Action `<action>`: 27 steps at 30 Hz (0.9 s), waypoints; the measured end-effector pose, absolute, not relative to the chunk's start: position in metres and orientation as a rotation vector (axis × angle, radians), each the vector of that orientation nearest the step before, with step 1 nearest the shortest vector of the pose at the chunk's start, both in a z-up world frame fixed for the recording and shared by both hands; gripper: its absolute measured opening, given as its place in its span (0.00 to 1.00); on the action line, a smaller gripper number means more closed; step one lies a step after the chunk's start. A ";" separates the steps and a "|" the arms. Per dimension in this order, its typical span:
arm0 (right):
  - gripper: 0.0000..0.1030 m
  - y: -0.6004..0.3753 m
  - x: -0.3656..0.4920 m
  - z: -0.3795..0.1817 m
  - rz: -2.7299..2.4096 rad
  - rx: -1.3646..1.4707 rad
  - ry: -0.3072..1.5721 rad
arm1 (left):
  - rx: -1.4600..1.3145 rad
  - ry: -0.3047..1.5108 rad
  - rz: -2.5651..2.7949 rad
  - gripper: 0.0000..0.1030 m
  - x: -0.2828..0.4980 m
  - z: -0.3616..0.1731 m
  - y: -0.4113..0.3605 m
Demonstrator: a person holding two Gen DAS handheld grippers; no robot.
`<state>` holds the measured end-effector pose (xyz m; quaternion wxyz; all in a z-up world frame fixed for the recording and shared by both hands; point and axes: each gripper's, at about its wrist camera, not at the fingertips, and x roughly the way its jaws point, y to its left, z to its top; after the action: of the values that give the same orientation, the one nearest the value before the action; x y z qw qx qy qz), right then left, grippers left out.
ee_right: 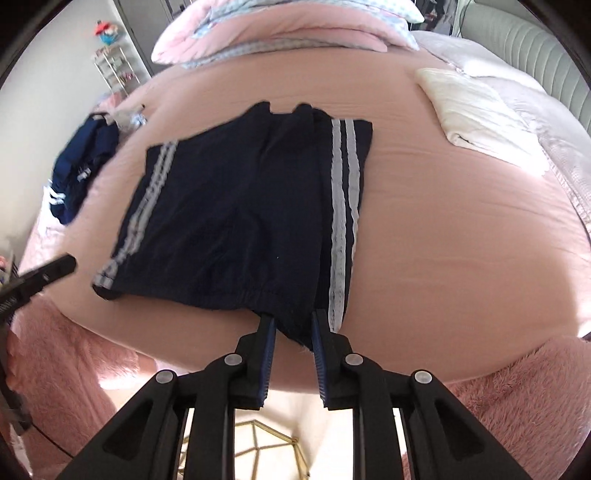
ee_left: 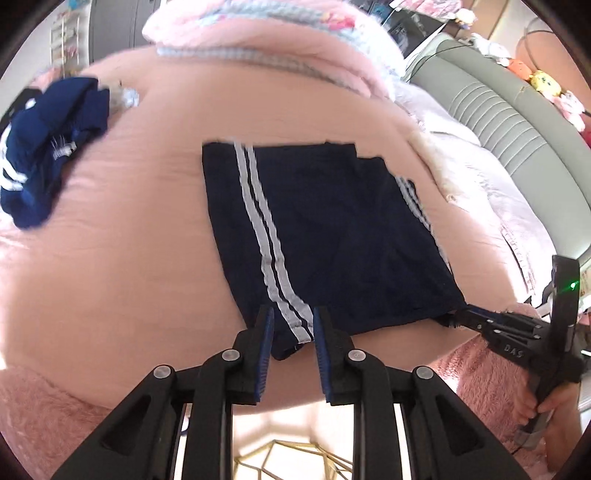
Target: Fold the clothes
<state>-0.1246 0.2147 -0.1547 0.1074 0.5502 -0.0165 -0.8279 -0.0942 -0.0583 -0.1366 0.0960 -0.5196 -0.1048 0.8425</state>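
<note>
Two tongs point down at the near edge of the bed (ee_left: 129,258), one at each near corner of the dark shorts (ee_left: 325,236). The shorts lie spread flat on the pink sheet just ahead of both tongs, white stripes running away from me along each side.

My left tongs (ee_left: 293,326) stand parted. The striped hem corner of the shorts lies between the blue pads (ee_left: 266,332), and I see a gap on either side of the cloth, so the pads do not press it. My right tongs (ee_right: 293,326) are likewise parted, with the dark waistband corner between them and the stripe just outside the right-hand pad; the cloth looks loose there too. In the left wrist view the right tongs (ee_left: 452,320) reach in from the right, tips at the far near-corner of the shorts, and my right hand (ee_left: 550,406) grips their handle.

Well away to the left of the left tongs, a crumpled blue garment (ee_left: 48,162) with white stripes lies on the sheet. Far ahead sits a stack of pink bedding (ee_right: 280,33). Ahead and right of the right tongs lies a folded white cloth (ee_right: 476,114). A fuzzy pink cover (ee_right: 517,398) hangs below the bed edge, under both tongs.
</note>
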 end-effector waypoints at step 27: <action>0.04 0.188 -0.187 -0.099 -2.131 1.262 -0.307 | -1.477 -0.326 2.595 0.25 -0.089 -0.128 -0.049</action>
<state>-0.1873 0.1878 -0.0986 0.3174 0.4795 -0.1168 -0.8098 -0.0886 -0.0487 -0.1276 0.0691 -0.4905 -0.1082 0.8619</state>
